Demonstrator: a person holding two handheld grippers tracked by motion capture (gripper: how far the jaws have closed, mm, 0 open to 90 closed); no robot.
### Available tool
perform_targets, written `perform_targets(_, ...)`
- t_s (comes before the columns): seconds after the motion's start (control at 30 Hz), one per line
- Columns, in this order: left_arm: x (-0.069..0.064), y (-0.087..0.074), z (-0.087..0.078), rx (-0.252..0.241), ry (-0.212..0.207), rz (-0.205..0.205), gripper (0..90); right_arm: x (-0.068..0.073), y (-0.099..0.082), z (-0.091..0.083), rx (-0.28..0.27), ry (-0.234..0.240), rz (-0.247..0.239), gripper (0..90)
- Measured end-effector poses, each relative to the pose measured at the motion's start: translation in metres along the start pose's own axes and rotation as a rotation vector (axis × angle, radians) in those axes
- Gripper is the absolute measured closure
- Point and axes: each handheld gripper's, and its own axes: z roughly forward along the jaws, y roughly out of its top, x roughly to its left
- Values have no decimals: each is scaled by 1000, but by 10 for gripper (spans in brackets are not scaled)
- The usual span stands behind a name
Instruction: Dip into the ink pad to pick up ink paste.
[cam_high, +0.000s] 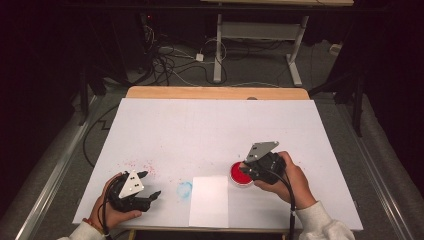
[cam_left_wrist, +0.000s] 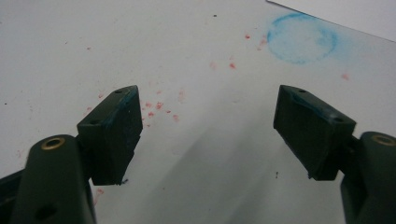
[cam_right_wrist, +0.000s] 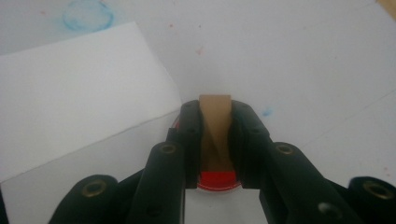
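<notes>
Both jaws of right gripper (cam_right_wrist: 215, 135) clamp wooden stamp (cam_right_wrist: 215, 126)

A blue ring stain (cam_high: 184, 189) marks the white table cover (cam_high: 210, 130) near the front edge, with red specks (cam_high: 142, 164) scattered to its left. Beyond the far wooden edge (cam_high: 215, 92), cables (cam_high: 170, 62) tangle on the floor beside a white table frame (cam_high: 260, 35).

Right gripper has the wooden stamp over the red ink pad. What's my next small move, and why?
Probably lift the tan wooden stamp straight up off the round red ink pad, then carry it toward the white paper sheet. The right gripper is clamped on the stamp directly above the pad, and the sheet beside it is unmarked.
</notes>
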Motion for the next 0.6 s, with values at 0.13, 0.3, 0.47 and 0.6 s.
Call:
perform_targets(0.13,0,0,1,0,-1,-1,230,-1,-5,14,32,9,7,757)
perform_targets(0.3,0,1,2,5,-3,3,229,-2,-9,28,67,12,25,757)
perform_targets(0.47,0,1,2,8,-3,4,230,-3,-12,41,92,20,24,758)
perform_targets(0.6,-1,0,2,9,-4,4,229,-4,-13,46,102,30,36,759)
